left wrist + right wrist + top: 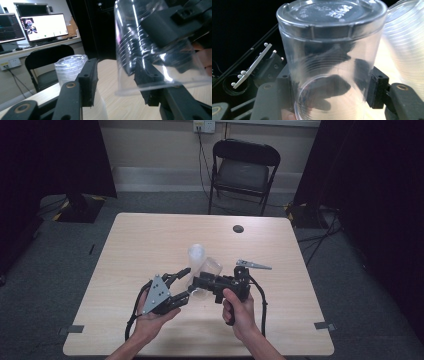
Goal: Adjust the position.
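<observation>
A person is sitting at a light wooden table [150, 235], and the right gripper [200, 283] is clamping a clear plastic cup [329, 57] by its side walls, lifting it just above the middle of the table. The cup is lying tilted, with its long axis running up and away from the person, closed base pointing toward the far side and open mouth facing the left gripper [181, 285]. The left gripper's jaws are standing partly apart with one pad at the cup's rim, gripping nothing, beside an upright stack of clear cups [70, 67].
</observation>
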Demonstrator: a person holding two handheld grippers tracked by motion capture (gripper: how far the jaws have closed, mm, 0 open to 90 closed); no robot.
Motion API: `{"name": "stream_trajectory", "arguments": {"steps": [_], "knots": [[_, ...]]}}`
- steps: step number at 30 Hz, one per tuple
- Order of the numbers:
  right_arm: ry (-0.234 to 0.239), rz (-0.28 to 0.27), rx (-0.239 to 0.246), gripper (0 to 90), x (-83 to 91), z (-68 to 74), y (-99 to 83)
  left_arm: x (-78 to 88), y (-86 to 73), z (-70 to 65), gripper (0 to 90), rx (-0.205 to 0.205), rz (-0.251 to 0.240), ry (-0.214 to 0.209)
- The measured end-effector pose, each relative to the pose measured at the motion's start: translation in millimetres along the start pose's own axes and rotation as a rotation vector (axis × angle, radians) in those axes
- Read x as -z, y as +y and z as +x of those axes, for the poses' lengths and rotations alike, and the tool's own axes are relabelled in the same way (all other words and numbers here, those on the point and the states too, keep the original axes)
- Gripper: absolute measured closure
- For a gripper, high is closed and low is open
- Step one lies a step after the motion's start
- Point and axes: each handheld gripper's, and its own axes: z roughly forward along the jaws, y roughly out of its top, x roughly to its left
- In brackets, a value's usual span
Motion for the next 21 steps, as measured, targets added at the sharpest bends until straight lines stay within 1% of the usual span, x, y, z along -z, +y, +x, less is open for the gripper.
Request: {"name": "stream_trajectory", "arguments": {"steps": [3,5,7,9,12,16,17,18,19,20,21], "knots": [[0.007,0.013,-0.003,39.2,-4.2,1.0,-1.5,-1.3,-1.4,-2.6,59.4,0.006,0.0,-0.022],[0.004,0.023,-0.004,38.9,-6.4,2.1,-2.3,-2.0,-2.0,-3.7,62.2,0.021,-0.004,-0.024],[0.0,0.018,-0.003,38.6,-6.5,1.9,-1.9,-2.6,-2.6,-3.4,64.5,0.018,-0.002,-0.028],[-0.013,0.018,0.023,37.6,-6.1,3.2,-2.4,-3.1,-3.7,-3.4,66.0,0.021,-0.005,-0.035],[-0.012,0.021,0.016,35.4,-5.8,2.4,-2.8,-1.9,-5.0,-3.6,70.9,0.008,-0.006,-0.027],[-0.014,0.029,0.022,30.4,-6.6,2.0,-3.3,-2.0,-7.2,-2.1,78.6,0.003,-0.009,-0.032],[-0.022,0.038,0.029,29.6,-7.3,2.6,-3.6,-2.0,-7.8,-2.0,79.8,-0.004,-0.008,-0.031],[-0.036,0.043,0.044,27.6,-8.2,3.2,-4.2,-2.0,-8.3,-2.0,81.7,-0.003,-0.003,-0.037],[-0.04,0.051,0.046,25.4,-9.1,3.7,-4.8,-2.1,-8.7,-2.0,82.6,-0.007,0.001,-0.036],[-0.043,0.055,0.049,23.2,-9.8,3.8,-5.3,-2.2,-9.3,-2.1,82.7,0.001,-0.005,-0.031],[-0.045,0.059,0.052,20.0,-10.4,4.0,-5.6,-2.2,-9.9,-1.3,83.3,0.008,-0.005,-0.037]]}}
